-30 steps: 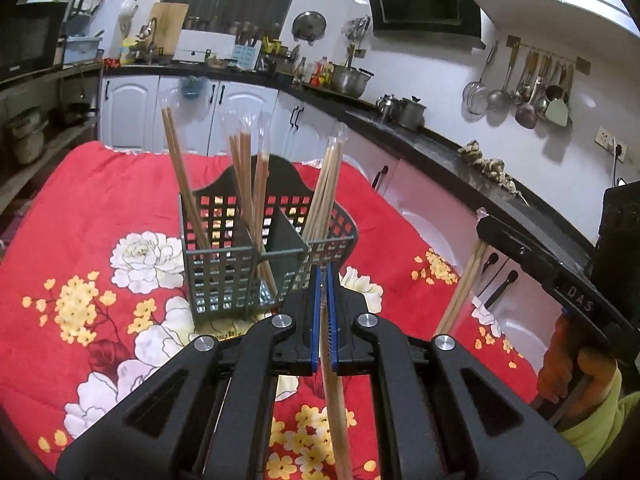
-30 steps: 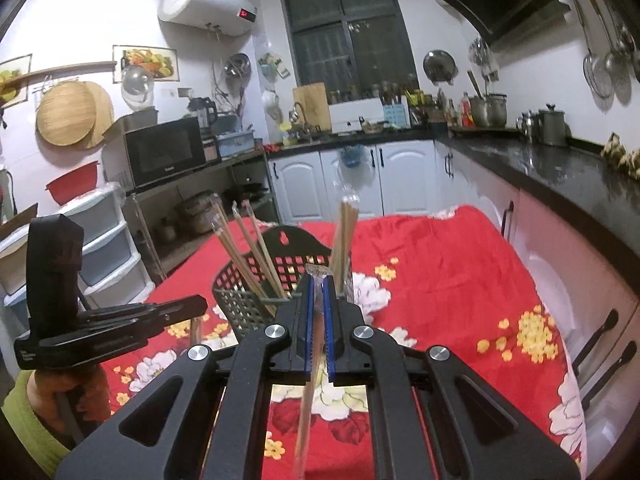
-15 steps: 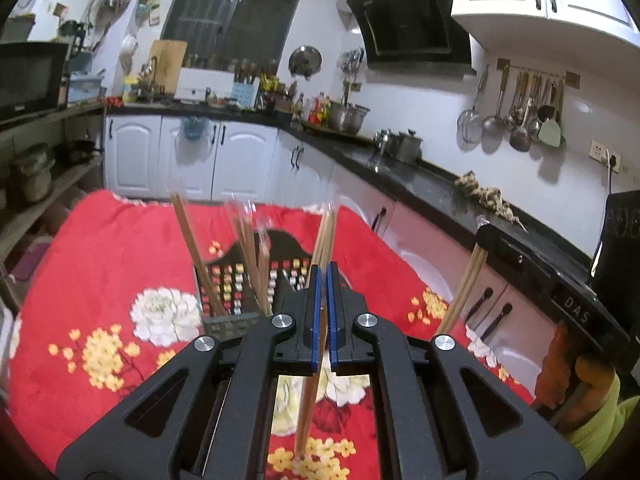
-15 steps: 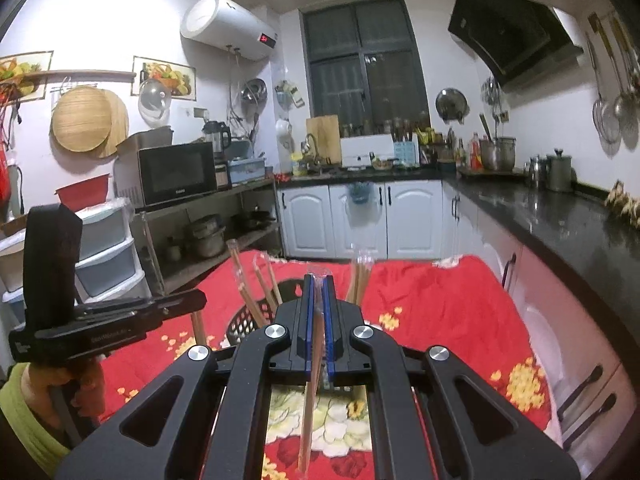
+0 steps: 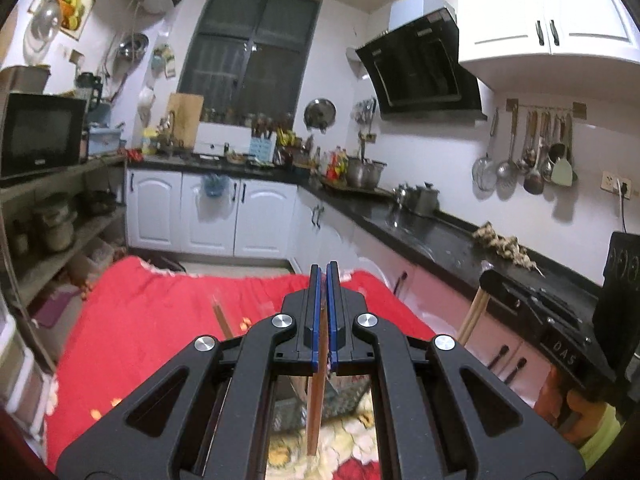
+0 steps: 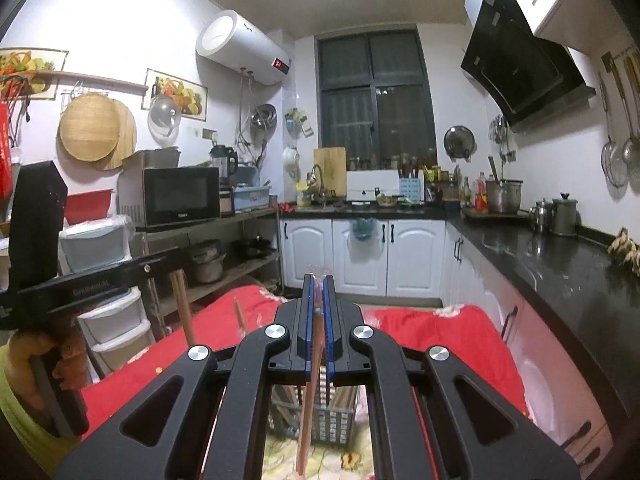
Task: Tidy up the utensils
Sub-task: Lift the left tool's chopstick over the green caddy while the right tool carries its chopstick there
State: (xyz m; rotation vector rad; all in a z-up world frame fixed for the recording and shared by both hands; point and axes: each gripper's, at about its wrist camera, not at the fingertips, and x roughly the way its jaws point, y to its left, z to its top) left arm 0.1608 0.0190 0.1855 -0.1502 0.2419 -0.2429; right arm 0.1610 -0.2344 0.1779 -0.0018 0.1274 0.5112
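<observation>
My left gripper (image 5: 324, 276) is shut on a wrapped pair of wooden chopsticks (image 5: 315, 408) that hangs down between its fingers. My right gripper (image 6: 319, 286) is shut on another wrapped pair of chopsticks (image 6: 307, 412), hanging the same way. The dark mesh utensil basket (image 6: 320, 420) sits low under both grippers, mostly hidden by them; it also shows in the left wrist view (image 5: 344, 396). A chopstick tip (image 5: 221, 316) from the basket sticks up left of the left gripper. Both grippers are held high above the table.
The table has a red floral cloth (image 5: 132, 320). A black counter (image 5: 440, 240) with pots runs along the right. White cabinets (image 6: 360, 252) stand at the back. A shelf with a microwave (image 6: 180, 196) is at the left.
Both grippers have risen and tilted up, each still holding its chopsticks. The basket has dropped from the middle of both views to below the fingers.
</observation>
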